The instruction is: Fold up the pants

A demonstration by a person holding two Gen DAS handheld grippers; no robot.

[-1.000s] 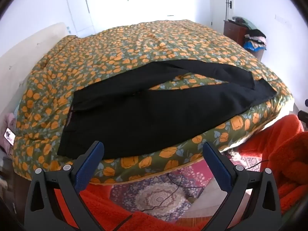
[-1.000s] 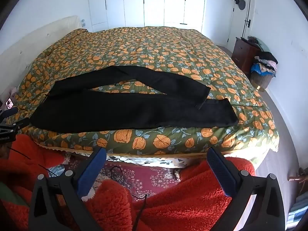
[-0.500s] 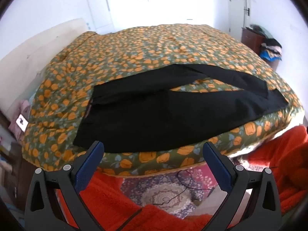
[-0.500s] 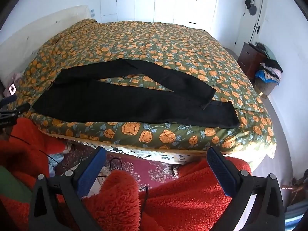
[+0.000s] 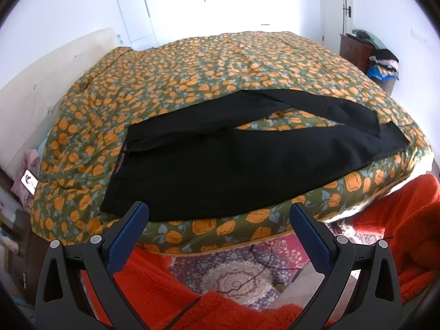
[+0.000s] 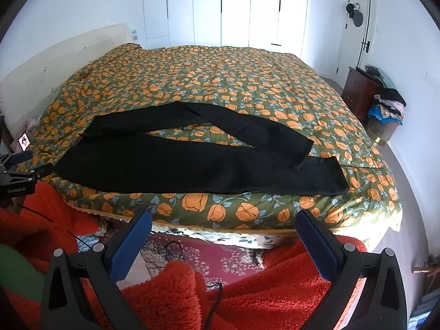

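Black pants (image 5: 233, 165) lie flat along the near edge of the bed, waistband to the left, both legs running right; the far leg crosses over the near one at the hems. In the right wrist view the pants (image 6: 192, 162) show the same way, with the hems (image 6: 316, 162) at the right. My left gripper (image 5: 218, 214) hangs open just short of the bed edge, near the waist end, holding nothing. My right gripper (image 6: 224, 221) is open too, below the bed edge under the legs. The left gripper (image 6: 16, 170) also shows at the far left of the right wrist view.
The bed wears a green quilt with orange flowers (image 6: 220, 82). A red fluffy blanket (image 6: 247, 288) and a patterned rug (image 5: 233, 275) with a black cable lie on the floor in front. A wooden nightstand with piled clothes (image 6: 385, 104) stands at the right. White wardrobe doors (image 6: 233, 8) are behind.
Both grippers have risen and moved closer to the bed, so the pants sit lower and larger in view. The pants have not moved. Both grippers stayed open.
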